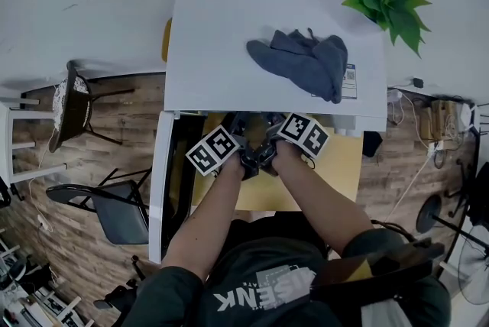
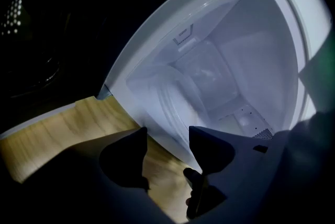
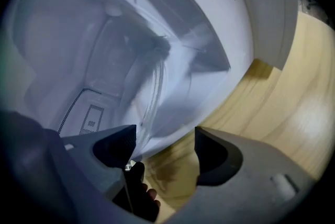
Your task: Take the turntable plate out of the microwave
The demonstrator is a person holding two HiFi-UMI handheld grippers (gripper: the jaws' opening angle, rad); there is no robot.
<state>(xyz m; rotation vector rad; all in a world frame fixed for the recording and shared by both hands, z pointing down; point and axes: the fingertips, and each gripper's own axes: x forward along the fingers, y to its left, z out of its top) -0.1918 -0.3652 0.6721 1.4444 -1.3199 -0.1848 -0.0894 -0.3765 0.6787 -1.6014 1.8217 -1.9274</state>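
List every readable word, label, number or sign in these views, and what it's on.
"ENK": white letters on the person's shirt, seen upside down, the rest hidden.
Sticker on top of the microwave: too small to read.
Embossed mark inside the cavity: too blurred to read.
Marker cubes: square patterns only, no words.

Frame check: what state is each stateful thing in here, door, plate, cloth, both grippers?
Microwave door: swung open.
Turntable plate: inside the microwave, not gripped.
Left gripper: jaws apart, empty.
Right gripper: jaws apart, empty.
Gray cloth: crumpled on top of the microwave.
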